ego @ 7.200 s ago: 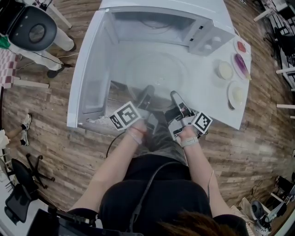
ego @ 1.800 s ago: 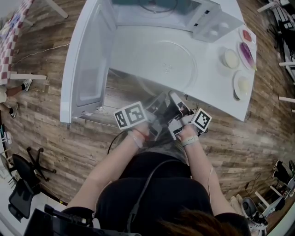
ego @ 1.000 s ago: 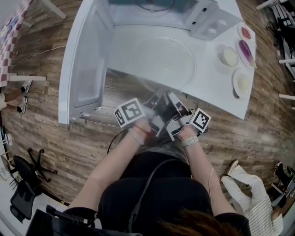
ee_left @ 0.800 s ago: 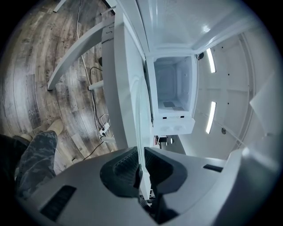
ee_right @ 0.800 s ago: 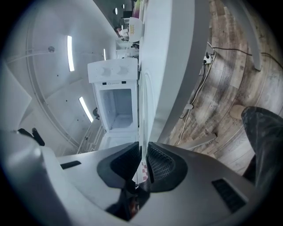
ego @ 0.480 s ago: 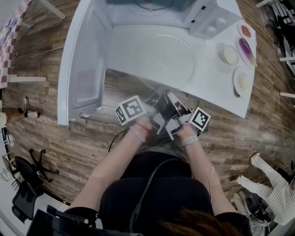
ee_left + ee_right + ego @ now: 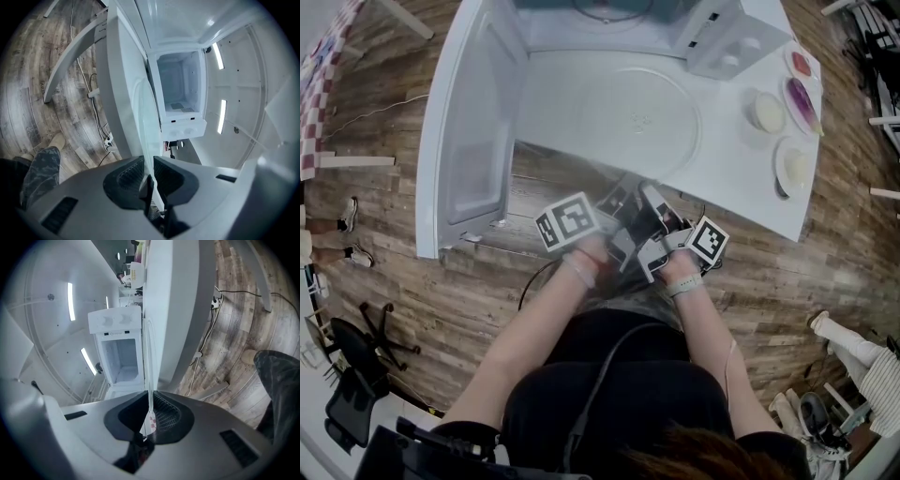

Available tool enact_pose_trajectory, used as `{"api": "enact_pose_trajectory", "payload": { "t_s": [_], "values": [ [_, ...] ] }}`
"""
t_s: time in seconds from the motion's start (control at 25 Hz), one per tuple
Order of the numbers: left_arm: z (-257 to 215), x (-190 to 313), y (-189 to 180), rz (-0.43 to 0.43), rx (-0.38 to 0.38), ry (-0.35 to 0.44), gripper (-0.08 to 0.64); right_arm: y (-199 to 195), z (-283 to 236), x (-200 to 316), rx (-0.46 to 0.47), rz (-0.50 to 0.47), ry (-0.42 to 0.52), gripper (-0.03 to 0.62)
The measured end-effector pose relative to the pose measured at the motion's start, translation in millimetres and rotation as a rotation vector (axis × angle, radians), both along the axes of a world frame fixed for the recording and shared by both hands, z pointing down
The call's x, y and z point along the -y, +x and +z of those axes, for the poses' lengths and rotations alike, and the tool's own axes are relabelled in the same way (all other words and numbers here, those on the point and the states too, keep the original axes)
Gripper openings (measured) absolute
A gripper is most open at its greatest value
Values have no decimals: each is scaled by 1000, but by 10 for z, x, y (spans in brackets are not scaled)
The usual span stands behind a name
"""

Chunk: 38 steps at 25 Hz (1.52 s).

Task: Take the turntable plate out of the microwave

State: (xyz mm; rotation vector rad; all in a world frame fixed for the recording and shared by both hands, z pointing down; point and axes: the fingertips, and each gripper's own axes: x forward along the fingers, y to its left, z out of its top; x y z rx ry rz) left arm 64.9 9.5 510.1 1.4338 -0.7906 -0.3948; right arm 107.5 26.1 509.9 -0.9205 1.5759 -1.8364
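Note:
The clear glass turntable plate [image 7: 628, 117] lies out of the microwave [image 7: 609, 14], low over the white table [image 7: 731, 192] in front of the empty cavity [image 7: 178, 89]. Both grippers hold its near rim side by side. My left gripper [image 7: 614, 204] is shut on the rim; in the left gripper view the plate [image 7: 146, 140] runs edge-on between the pads. My right gripper [image 7: 652, 204] has just been closing, and its pads now press on the rim of the plate [image 7: 150, 376] between them.
The microwave door [image 7: 469, 141] stands open on the left. Several small dishes [image 7: 766, 114] sit along the table's right side, beside the control panel [image 7: 727, 47]. A cable [image 7: 96, 117] trails over the wooden floor. An office chair base [image 7: 347, 352] is at lower left.
Since the earliest frame the plate and both grippers have drawn back from the cavity toward me. Over the last second the hands and plate have hardly moved.

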Motion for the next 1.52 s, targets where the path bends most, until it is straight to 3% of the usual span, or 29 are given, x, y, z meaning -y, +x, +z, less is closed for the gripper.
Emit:
{"api": "enact_pose_trajectory", "payload": {
  "t_s": [0.92,1.52],
  "values": [
    [-43,-59,-75,33,53,42,61,-15,0,87,34,28,-16,46],
    [-34,-8,-130,-2,39,34,61,-78,-3,134,43,13,-19,46]
  ]
}}
